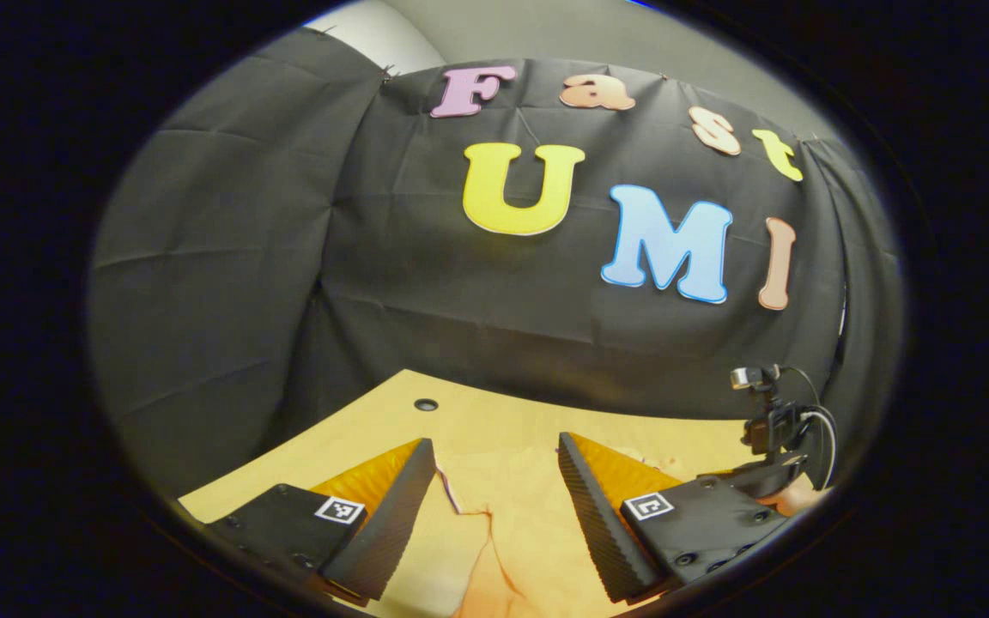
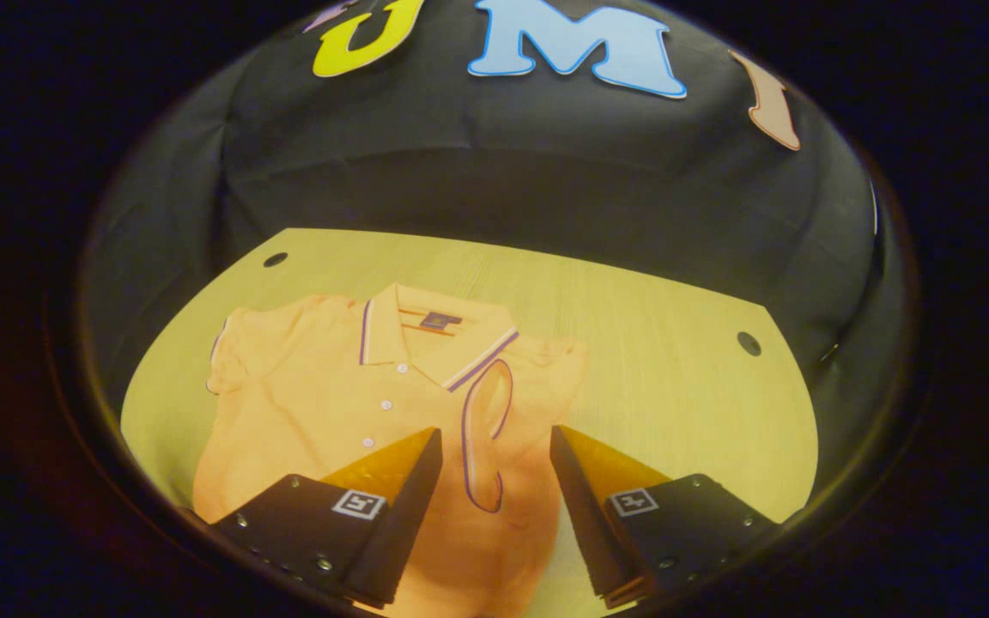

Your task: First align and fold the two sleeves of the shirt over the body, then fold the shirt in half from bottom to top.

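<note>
Orange polo shirt (image 2: 323,403) lying flat, front up, on wooden table (image 2: 658,343), collar (image 2: 434,339) toward booth wall, placket buttoned. One sleeve (image 2: 486,433), purple-trimmed cuff, folded in over body; opposite sleeve (image 2: 233,352) spread outward. Collar edged in white and purple stripes.

A light wooden table (image 2: 649,343) is seen set against the black cloth wall of the booth. Two small round holes are cut into its top, one near the far left corner (image 2: 275,259) and one toward the far right edge (image 2: 749,343). An orange polo shirt (image 2: 314,403) is laid flat on the left half of the tabletop, collar toward the far side, with one sleeve (image 2: 486,429) folded over the body.
</note>
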`<state>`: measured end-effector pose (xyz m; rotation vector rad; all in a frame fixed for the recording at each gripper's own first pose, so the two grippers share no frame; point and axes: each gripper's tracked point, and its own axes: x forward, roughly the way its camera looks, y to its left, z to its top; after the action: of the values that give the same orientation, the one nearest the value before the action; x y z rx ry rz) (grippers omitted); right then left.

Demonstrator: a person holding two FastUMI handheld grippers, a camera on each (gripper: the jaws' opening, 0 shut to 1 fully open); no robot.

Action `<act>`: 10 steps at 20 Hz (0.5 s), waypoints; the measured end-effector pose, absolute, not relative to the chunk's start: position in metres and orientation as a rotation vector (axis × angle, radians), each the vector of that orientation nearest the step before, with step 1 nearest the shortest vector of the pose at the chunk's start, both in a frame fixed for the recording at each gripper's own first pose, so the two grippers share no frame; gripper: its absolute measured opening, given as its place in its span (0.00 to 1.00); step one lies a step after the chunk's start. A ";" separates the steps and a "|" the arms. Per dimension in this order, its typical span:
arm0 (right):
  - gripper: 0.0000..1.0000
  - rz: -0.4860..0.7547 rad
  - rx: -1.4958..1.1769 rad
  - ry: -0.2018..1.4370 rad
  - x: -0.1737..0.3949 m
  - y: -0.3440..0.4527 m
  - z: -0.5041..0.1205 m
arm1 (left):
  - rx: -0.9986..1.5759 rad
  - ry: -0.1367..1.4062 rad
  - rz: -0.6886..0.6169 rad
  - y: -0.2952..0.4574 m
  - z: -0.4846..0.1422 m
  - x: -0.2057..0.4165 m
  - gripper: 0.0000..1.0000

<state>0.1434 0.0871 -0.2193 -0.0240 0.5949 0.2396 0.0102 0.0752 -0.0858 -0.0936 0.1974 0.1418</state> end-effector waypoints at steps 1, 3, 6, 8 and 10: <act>0.82 0.232 -0.014 0.574 0.139 0.088 -0.209 | -0.098 0.205 0.133 0.079 -0.092 0.017 0.94; 0.93 0.210 0.006 0.534 0.128 0.088 -0.188 | -0.113 0.223 0.116 0.086 -0.107 0.033 0.94; 0.97 0.178 0.038 0.472 0.112 0.092 -0.155 | -0.122 0.260 0.095 0.103 -0.133 0.058 0.94; 0.97 0.150 0.047 0.440 0.100 0.092 -0.137 | -0.115 0.285 0.086 0.118 -0.151 0.075 0.94; 0.97 0.114 0.055 0.409 0.089 0.089 -0.121 | -0.107 0.318 0.077 0.133 -0.170 0.095 0.94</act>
<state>0.0893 0.0894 -0.1206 0.0553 0.4089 0.1135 0.0949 0.1326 -0.1700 -0.1070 0.3180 0.0767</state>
